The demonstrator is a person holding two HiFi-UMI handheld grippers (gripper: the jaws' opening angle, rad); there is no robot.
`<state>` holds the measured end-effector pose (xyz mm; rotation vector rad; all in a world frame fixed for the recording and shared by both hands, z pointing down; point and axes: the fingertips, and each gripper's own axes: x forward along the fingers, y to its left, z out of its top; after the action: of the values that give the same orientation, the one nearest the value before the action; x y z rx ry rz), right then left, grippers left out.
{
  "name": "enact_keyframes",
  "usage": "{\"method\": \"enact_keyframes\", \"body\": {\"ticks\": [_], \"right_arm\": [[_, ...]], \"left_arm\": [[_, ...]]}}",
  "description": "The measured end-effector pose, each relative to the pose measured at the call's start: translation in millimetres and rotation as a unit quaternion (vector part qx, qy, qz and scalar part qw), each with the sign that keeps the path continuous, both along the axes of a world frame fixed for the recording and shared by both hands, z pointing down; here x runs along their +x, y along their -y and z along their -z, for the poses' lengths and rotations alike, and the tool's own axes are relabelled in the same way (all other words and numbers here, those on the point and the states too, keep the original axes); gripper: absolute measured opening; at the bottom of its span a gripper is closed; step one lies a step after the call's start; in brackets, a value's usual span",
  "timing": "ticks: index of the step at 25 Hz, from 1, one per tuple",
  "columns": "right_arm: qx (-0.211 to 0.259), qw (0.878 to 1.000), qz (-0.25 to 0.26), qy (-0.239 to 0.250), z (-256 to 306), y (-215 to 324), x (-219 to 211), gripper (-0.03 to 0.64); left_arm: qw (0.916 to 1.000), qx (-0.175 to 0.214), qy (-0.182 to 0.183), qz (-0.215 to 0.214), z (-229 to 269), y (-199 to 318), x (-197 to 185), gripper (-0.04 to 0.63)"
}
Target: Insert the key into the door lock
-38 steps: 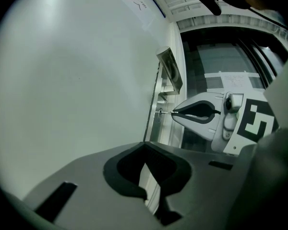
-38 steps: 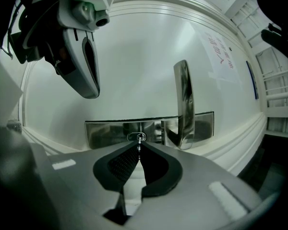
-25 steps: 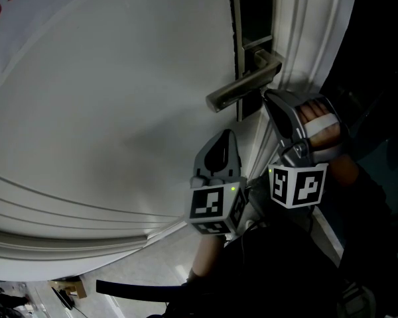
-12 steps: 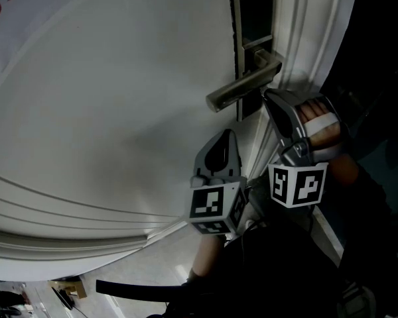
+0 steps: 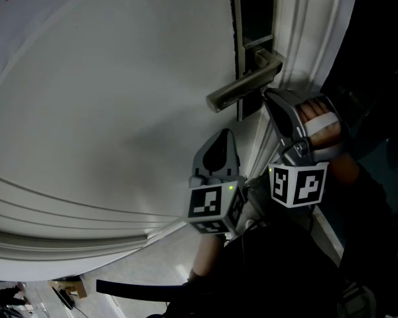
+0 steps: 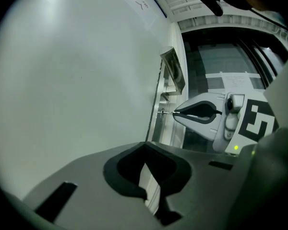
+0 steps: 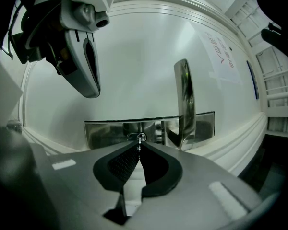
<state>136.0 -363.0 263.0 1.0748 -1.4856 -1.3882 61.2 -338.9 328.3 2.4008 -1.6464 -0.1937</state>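
**At the lock: key pinched in the right gripper, tip at the keyhole**

Against the white door, the right gripper has its jaws pressed together on the key. The key is a thin sliver of metal standing out from the pad tips. Its tip meets the keyhole, a small oval in the shiny lock plate. It looks to be just inside, though this angle does not show how deep it sits. The handle stands out from the plate just beside the keyhole, on the side away from the left gripper.

From the left gripper view the same key shows as a fine line bridging the right gripper's tips and the plate's edge. The right gripper points squarely at the plate.

The left gripper has its jaws closed with nothing between them. The tips meet, and only pale door shows through the slit lower down, where the fingers bow apart. It hangs near the door, clear of the lock.

In the head view the left gripper lies below the handle's free end and beside the right gripper. The two marked cubes (one on each gripper) sit side by side, facing the camera. A hand wraps the right gripper's grip, close under the lock plate.
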Motion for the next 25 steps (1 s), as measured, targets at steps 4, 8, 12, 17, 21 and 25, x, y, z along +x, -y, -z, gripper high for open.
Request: {"method": "enact_keyframes", "body": {"ticks": [4,8,12,17,21,25], "right_arm": [[-0.001,1.000,0.000,0.001,0.1,-0.1,0.3,0.012],[-0.001,1.000,0.001,0.000,0.4,-0.2,0.5,0.012],[-0.001,1.000,0.002,0.001,0.2,0.0,0.7,0.012],[-0.001,1.000,0.002,-0.001,0.4,0.1,0.4,0.012],[-0.001,1.000,0.001,0.000,0.2,0.3,0.5,0.012],[-0.002,1.000,0.001,-0.001,0.3,0.1,0.5,0.012]], "left_arm": [[1.0000,-0.006,0.000,-0.001,-0.7,-0.3,0.6,0.000],[1.0000,0.004,-0.002,-0.001,0.9,1.4,1.3,0.000],[1.0000,0.006,0.000,-0.002,0.5,1.1,1.6,0.000],[1.0000,0.001,-0.002,-0.002,-1.9,0.5,1.8,0.000],[0.9999,0.010,-0.001,-0.003,1.2,0.8,1.2,0.000],[1.0000,0.008,-0.003,-0.003,-0.5,0.2,1.4,0.000]]}}
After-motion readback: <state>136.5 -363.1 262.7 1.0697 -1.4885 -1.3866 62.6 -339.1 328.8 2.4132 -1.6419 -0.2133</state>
